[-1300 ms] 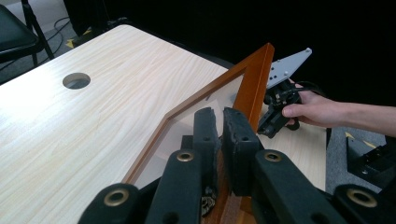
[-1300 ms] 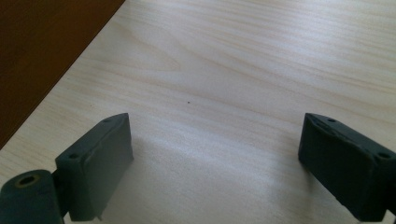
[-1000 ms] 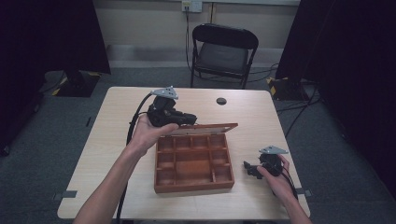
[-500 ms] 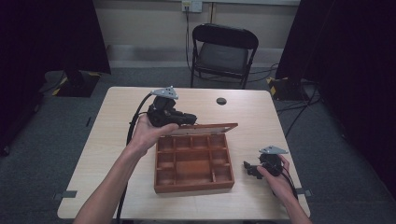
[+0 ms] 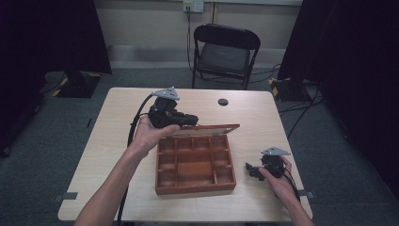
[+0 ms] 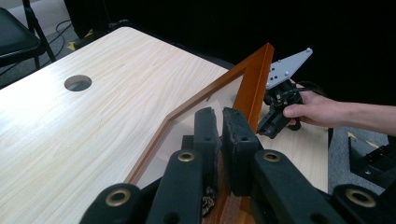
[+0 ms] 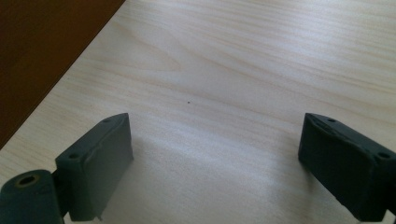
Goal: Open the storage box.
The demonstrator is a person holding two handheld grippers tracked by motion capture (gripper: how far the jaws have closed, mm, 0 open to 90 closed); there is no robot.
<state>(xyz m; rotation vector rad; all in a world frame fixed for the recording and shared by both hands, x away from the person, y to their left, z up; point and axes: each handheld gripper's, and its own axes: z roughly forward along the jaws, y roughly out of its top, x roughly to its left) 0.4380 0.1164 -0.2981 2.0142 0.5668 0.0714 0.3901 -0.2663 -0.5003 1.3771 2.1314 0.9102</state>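
A brown wooden box with several empty compartments sits at the middle of the table. Its framed lid stands raised at the box's far side. My left gripper comes in from the left and is shut on the lid's frame; in the left gripper view the wooden edge runs down between the closed jaws of the left gripper. To the right of the box, my right gripper rests low over the table and points toward the box. In the right gripper view the right gripper is open over bare wood, with the box's wall at upper left.
The tabletop has a round hole near the far edge. A black folding chair stands behind the table. The left gripper's cable trails down along the forearm. The right hand is close to the table's front right corner.
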